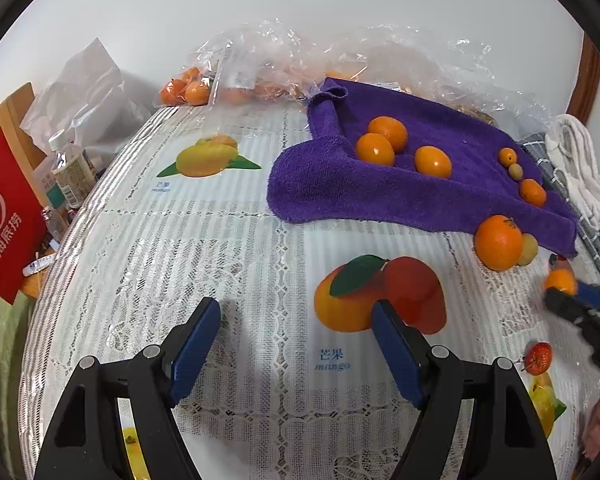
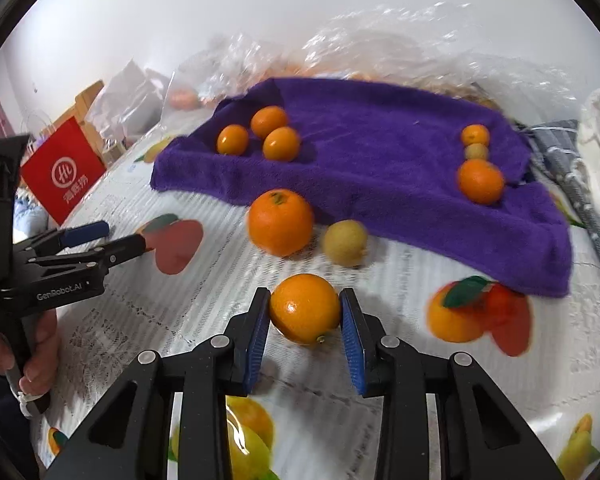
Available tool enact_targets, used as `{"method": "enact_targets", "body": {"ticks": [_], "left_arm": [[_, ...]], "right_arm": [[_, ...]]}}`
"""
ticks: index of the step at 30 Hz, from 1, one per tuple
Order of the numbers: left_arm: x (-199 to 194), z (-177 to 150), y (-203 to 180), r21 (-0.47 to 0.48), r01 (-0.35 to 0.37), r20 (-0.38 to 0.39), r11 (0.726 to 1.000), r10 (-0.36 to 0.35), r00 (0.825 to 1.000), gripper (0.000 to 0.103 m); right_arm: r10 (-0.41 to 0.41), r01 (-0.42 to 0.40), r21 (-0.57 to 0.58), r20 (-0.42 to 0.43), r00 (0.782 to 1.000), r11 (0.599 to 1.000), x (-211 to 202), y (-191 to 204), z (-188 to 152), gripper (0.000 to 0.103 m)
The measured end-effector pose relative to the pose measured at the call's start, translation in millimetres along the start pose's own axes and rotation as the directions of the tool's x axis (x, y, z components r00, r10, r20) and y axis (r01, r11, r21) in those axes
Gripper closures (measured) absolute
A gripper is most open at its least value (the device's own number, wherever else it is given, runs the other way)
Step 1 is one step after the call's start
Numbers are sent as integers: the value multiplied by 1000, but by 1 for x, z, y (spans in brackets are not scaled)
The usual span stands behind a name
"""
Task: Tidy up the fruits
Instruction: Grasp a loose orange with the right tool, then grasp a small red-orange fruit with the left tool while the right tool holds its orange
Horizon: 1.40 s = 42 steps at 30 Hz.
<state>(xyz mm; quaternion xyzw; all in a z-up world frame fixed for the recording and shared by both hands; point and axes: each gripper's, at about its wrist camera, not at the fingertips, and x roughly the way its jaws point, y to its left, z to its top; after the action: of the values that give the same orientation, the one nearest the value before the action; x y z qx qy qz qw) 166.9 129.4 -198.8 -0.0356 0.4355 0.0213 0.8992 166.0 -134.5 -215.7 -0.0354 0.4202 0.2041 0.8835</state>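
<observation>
- Orange sits between the right gripper's blue pads, clasped just above the tablecloth;
- larger orange and yellowish fruit lie just ahead, before the purple towel;
- left gripper hangs spread, holding nothing.

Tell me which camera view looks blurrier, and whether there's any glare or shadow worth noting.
Right wrist view: motion blur smears the purple towel and plastic bags; the orange between the right gripper jaws stays fairly sharp. Left wrist view: crisper, glare on the bags, a soft shadow under the open left gripper. Both bend at the edges.
</observation>
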Motion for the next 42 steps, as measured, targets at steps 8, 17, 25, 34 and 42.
{"method": "enact_targets", "body": {"ticks": [8,17,25,34,42], "left_arm": [[-1,-1,6,-42,-9,1,999,9,1000,19],[-38,-8,-38,42,128,48,991,-130,990,44],[-47,-21,-103,107,260,-6,960,-261,965,50],[-36,-36,-132,122,285,-57,951,-280,958,57],[-33,-40,-144,164,224,-40,961,-221,975,80]], "right_arm": [[-133,131,67,26,991,989,-28,-62,-18,68],[-178,172,122,34,984,977,-37,-99,-36,68],[-218,209,124,62,974,970,-41,-105,-39,68],[-215,201,179,62,975,963,-44,-120,-40,68],[-222,208,183,58,973,961,-43,-120,-40,68]]}}
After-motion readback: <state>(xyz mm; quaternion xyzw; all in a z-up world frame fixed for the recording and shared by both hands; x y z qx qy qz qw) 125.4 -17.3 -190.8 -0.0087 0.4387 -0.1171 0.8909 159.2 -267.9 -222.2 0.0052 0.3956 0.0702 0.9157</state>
